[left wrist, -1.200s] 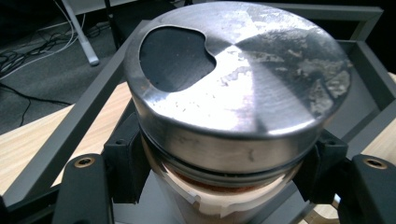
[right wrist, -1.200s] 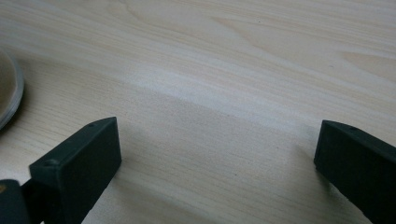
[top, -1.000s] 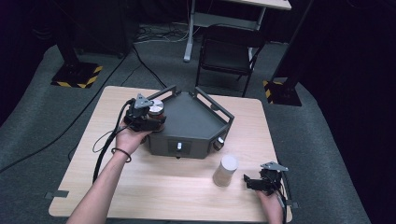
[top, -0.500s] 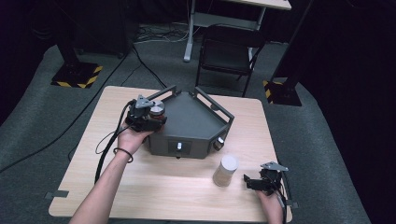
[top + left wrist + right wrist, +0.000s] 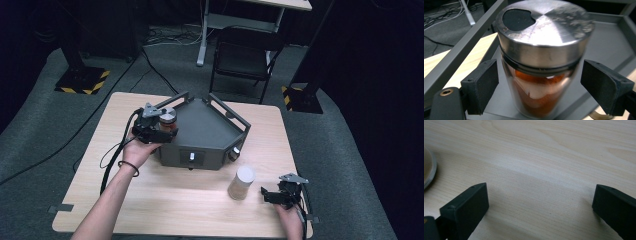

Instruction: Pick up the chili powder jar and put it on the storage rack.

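having just opened, my left gripper (image 5: 537,87) straddles the spice jar (image 5: 541,57) without pressing it; the jar stands upright on the grey tray's (image 5: 210,130) far-left corner. my right gripper (image 5: 539,205) rests open.

The clear glass shaker jar (image 5: 541,72) holds rust-orange powder under a brushed silver steel lid (image 5: 544,25) with one black opening. It stands on a flat dark grey metal tray (image 5: 210,131) with matching grey rails. The pale wooden worktop (image 5: 165,200) shows a light blond grain. A cream-white cylindrical cup (image 5: 241,183) stands on it. Both tools, left (image 5: 161,131) and right (image 5: 272,196), are matt black with grey top plates. The floor carpet is grey, with yellow-and-black striped stand bases (image 5: 82,81).
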### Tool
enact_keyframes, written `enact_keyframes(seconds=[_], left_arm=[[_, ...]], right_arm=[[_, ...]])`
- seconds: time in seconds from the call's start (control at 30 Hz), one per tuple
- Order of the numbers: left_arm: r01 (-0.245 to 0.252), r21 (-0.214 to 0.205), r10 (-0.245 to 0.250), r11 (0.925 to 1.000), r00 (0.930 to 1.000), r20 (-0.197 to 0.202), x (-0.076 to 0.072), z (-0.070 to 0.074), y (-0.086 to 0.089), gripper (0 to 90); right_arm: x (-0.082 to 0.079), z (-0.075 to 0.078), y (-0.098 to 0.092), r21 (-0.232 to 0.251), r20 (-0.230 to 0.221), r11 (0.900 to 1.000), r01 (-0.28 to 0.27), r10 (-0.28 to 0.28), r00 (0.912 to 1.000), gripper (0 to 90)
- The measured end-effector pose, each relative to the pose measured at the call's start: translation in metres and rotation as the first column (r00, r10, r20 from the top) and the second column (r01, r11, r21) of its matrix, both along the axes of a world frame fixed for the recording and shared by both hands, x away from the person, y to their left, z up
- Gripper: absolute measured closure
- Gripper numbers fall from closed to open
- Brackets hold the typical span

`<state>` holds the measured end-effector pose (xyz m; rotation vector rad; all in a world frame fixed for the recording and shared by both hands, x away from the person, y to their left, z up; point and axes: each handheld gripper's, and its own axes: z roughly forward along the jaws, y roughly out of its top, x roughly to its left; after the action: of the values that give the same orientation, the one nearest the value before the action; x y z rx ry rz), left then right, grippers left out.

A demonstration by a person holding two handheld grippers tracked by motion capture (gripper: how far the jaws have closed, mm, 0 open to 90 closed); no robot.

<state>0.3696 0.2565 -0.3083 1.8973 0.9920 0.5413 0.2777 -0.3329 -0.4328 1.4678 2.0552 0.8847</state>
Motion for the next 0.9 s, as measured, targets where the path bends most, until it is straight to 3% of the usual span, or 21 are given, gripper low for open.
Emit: enact_keyframes(seconds=[0.27,0.57,0.73,0.9], left_arm=[[0.010,-0.011,-0.010,0.9999,0.9999,0.010,-0.015,-0.005,0.016,10.4],[0.013,-0.059,-0.013,0.9982,0.9999,-0.003,-0.027,-0.028,0.045,11.6],[-0.003,-0.048,0.004,0.9988,0.9996,0.029,-0.043,-0.040,0.052,11.4],[-0.006,-0.032,0.006,0.9995,0.9999,0.014,-0.053,-0.051,0.059,9.6]], right_arm=[[0.000,0.000,0.000,0.000,0.000,1.0000,-0.001,0.001,1.0000,0.0],[0.000,0.000,0.000,0.000,0.000,1.0000,0.000,0.000,1.0000,0.0],[0.000,0.000,0.000,0.000,0.000,1.0000,-0.001,0.001,1.0000,0.0],[0.000,0.000,0.000,0.000,0.000,1.0000,-0.001,0.001,1.0000,0.0]])
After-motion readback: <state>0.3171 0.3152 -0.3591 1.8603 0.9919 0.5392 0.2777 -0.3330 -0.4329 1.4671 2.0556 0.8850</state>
